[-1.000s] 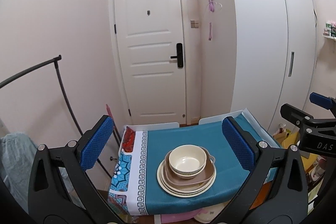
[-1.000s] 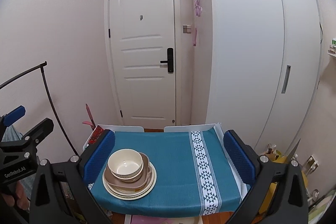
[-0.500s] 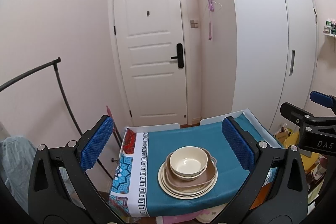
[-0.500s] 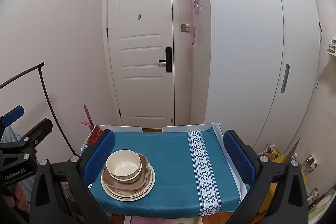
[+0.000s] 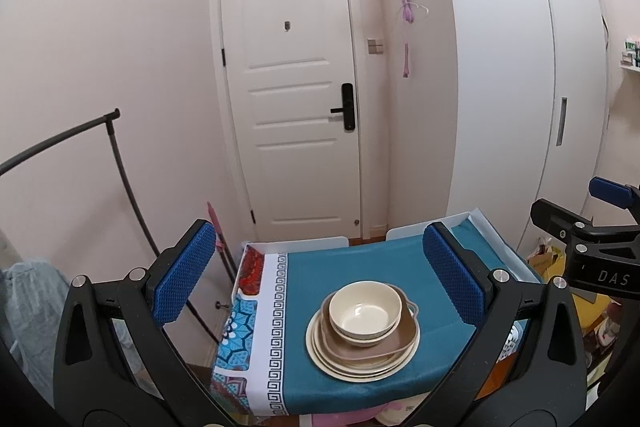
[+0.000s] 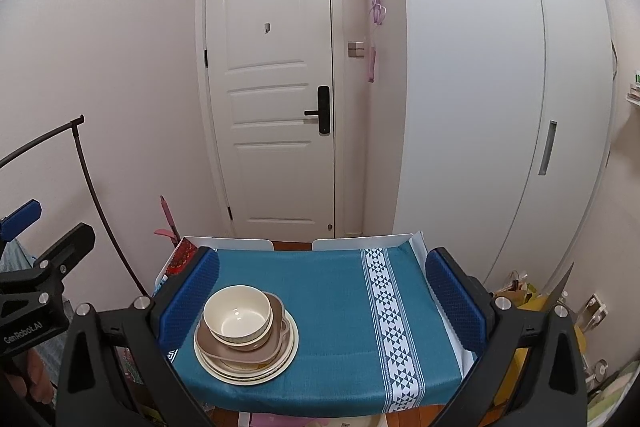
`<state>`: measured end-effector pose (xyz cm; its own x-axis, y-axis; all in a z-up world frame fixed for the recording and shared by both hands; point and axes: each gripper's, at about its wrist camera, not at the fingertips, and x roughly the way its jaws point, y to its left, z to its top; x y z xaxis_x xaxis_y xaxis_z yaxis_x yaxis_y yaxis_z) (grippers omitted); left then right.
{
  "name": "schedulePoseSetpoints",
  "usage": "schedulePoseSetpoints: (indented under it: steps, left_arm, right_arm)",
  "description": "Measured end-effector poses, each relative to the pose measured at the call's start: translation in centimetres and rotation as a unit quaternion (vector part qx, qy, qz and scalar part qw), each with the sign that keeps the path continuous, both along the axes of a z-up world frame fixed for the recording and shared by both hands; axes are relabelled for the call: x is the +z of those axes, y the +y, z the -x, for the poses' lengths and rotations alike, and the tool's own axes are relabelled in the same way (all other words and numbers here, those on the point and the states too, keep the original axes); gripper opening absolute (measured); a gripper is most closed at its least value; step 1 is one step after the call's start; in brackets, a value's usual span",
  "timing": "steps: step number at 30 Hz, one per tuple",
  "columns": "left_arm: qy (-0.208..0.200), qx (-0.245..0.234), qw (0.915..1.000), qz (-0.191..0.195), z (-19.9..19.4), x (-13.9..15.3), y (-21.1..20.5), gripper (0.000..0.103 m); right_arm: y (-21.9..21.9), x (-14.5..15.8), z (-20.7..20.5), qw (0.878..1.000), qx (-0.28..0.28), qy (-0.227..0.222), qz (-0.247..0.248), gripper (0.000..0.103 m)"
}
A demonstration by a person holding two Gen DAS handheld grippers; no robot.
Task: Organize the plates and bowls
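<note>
Straight ahead on the desk, covered with a teal cloth: one stack of dishes. Topped by a cream bowl, nested in a second cream bowl, seated on a brown squarish dish, resting on several round cream plates — all touching, all upright. Seen through the left gripper roughly centred between the two blue-padded fingers, toward the near edge of the cloth, close to the white key-patterned band on its left side. Seen through the right gripper far over to the left instead, bowl and plates just beside the left finger pad, partly overlapped by it in the picture; whether touching or merely in front cannot be told. Well apart from the white triangle-patterned stripe running down the right of the cloth.

Fingers of both grippers spread wide, gripping nothing, held above and short of the desk. Visible at the right edge of the left view — the black body of the other gripper; likewise at the left edge of the right view.

Behind the desk: a white panelled door with a black handle, a tall white wardrobe to the right, a curved dark rail to the left.
</note>
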<state>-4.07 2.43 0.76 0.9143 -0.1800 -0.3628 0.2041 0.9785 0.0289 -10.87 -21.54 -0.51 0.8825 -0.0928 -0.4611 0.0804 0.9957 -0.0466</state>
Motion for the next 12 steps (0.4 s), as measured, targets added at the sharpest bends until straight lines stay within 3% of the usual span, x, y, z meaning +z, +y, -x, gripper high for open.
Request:
schedulePoseSetpoints:
  steps: [12]
  left_arm:
    - [0.002, 0.004, 1.0000, 0.002, -2.1, -0.6, 0.1, 0.103]
  right_arm:
    - [-0.1, -0.4, -2.0, 1.000, -0.002, 0.013, -0.003, 0.103]
